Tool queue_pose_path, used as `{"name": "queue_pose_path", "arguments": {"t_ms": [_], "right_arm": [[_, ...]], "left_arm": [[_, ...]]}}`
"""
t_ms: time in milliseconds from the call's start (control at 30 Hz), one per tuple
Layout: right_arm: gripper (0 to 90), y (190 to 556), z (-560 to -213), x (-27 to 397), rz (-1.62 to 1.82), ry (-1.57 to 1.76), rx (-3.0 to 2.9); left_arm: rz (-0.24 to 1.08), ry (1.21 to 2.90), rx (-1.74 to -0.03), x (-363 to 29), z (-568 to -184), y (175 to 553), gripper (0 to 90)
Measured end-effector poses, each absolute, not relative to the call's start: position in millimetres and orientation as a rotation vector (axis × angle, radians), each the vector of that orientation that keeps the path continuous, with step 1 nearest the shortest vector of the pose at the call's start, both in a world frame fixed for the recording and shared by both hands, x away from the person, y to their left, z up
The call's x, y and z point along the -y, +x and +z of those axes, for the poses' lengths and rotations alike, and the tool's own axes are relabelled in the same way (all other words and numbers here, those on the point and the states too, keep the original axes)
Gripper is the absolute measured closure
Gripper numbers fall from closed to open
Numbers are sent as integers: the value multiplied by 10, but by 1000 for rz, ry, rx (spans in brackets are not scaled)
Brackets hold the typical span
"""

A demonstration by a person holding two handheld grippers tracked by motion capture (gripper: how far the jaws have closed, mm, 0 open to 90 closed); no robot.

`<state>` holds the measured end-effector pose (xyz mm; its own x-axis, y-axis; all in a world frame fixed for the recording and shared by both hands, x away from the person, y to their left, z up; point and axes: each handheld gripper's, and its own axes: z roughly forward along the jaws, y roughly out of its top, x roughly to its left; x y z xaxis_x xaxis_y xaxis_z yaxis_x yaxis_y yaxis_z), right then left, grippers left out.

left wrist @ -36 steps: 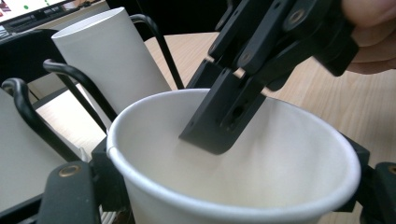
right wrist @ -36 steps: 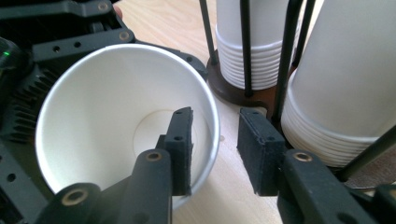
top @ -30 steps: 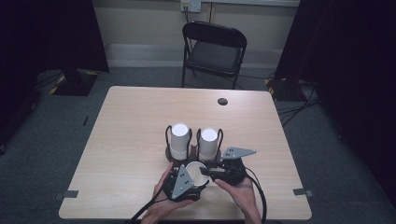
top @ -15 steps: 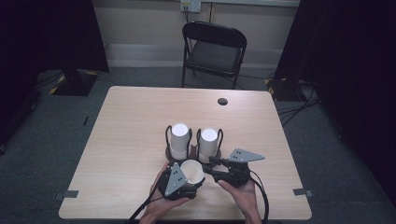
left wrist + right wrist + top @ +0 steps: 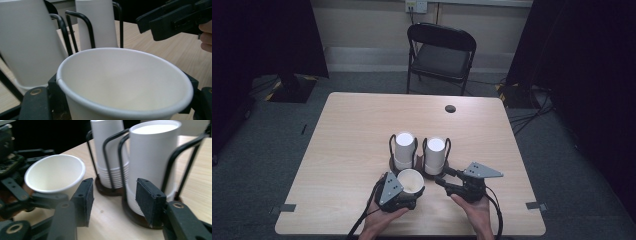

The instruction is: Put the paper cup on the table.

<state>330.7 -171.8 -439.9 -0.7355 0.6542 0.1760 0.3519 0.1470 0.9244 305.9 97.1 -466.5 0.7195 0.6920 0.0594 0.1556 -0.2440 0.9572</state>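
At the near edge of the wooden table (image 5: 342, 145) we see both of the person's hands come in palm-up under their tongs. The left gripper (image 5: 404, 192) clasps a single white paper cup (image 5: 410, 181) by its wall, mouth upward, the cup sitting upright between its jaws; in the left gripper view that cup (image 5: 125, 82) rises straight from the jaws. Just beyond the cup stand two wire holders, each with a stack of upturned white cups: the left stack (image 5: 404, 150) right ahead of the left gripper, the right stack (image 5: 434, 155) ahead of the right gripper (image 5: 443, 177). The right gripper lies level, pointing toward the base of the right stack (image 5: 150, 160). Its jaws have just been opening and stand apart with nothing between them, the held cup (image 5: 53, 173) just off its left jaw, not touching.
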Motion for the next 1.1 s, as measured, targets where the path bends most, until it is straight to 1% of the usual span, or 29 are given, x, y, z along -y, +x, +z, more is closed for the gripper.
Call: {"name": "queue_pose_path", "arguments": {"t_ms": [100,333,500,667,800,867,1033,1100], "right_arm": [[458,3304,-4421,1764,1620,984,-2101],[383,3311,-4430,1874,1604,998,-1988],[293,3287,-4507,1957,1593,1070,-1904],[238,3255,-4568,2024,1569,1114,-1863],[154,3216,-4609,2075,1565,1122,-1844],[149,3199,-4629,2089,1526,1133,-1839],[150,3175,-4693,2179,1507,1200,-1782],[151,3174,-4723,2205,1487,1221,-1770]], "left_arm": [[582,1765,-689,-1047,-4644,3080,223],[588,1734,-742,-1250,-4651,3127,222],[601,1699,-779,-1415,-4641,3139,224],[646,1681,-790,-1548,-4582,3156,225],[694,1653,-829,-1639,-4544,3187,226],[682,1626,-833,-1697,-4528,3209,226],[733,1603,-863,-1816,-4479,3261,229],[712,1582,-872,-1865,-4462,3292,229]]}}
